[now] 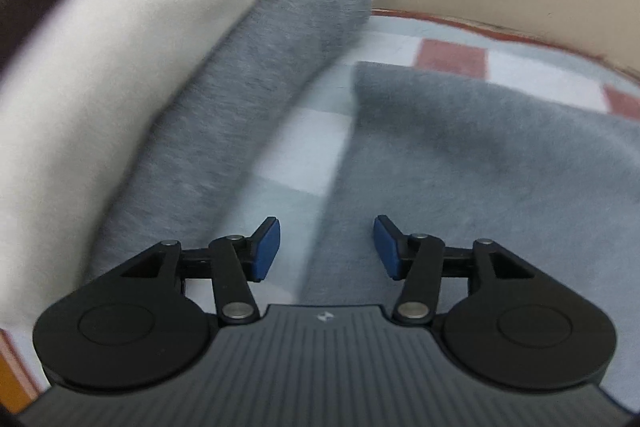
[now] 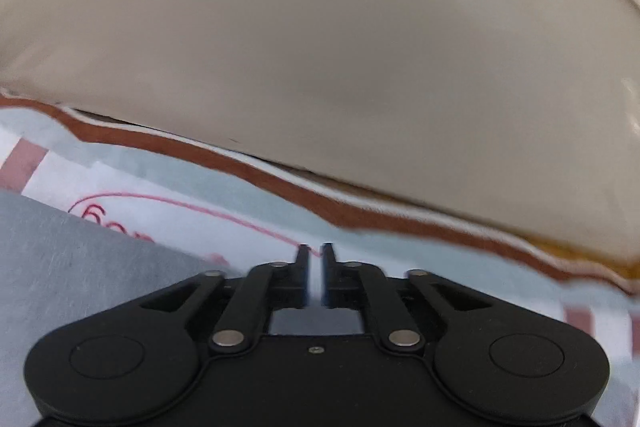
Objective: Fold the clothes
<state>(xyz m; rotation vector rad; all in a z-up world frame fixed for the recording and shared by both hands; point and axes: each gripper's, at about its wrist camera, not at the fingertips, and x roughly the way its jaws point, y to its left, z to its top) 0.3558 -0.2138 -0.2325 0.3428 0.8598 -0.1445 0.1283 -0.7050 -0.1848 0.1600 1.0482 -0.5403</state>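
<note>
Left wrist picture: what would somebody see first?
A fluffy grey folded garment fills the right side, lying on a blue, white and red checked cloth. To the left, a stack with a cream fabric on top leans over. The open left gripper hovers above, empty.

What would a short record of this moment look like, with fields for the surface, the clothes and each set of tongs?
surface: checked cloth in pale blue, white and red, with a brown border
backdrop: beige wall
clothes: grey garment lying flat; folded grey piece beside it, under a white piece
left tongs: open, nothing between them, over the grey garment's edge
right tongs: narrow gap, nothing between them
</note>
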